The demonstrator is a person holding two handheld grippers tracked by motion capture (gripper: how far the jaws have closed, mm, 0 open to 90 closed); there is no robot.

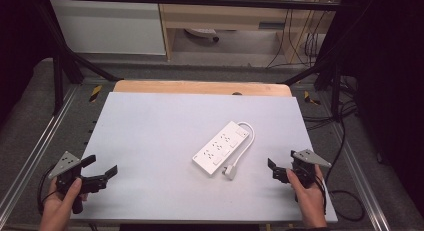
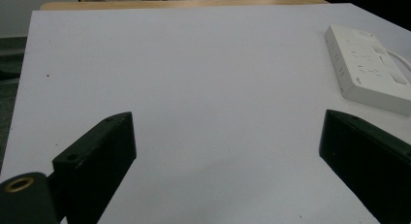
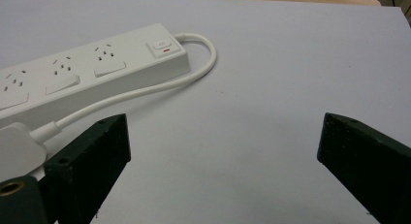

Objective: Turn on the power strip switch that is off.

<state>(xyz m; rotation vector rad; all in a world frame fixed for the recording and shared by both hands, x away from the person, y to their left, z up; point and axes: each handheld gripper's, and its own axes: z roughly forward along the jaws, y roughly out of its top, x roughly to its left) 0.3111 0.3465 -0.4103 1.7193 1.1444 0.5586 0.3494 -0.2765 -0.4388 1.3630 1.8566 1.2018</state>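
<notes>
On table (image 1: 150, 136) | white power strip (image 1: 220, 147) | cord looped alongside

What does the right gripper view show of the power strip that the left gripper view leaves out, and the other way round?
Right gripper view: the strip's rocker switch with its red mark, the white cable looping from that end back along the strip's side, and the plug lying by the right gripper's near jaw. Left gripper view: the table's left edge and its wooden far edge, beyond the left gripper. Both: the white power strip lying flat on the pale table, and two black jaws standing wide apart with nothing between them.
</notes>
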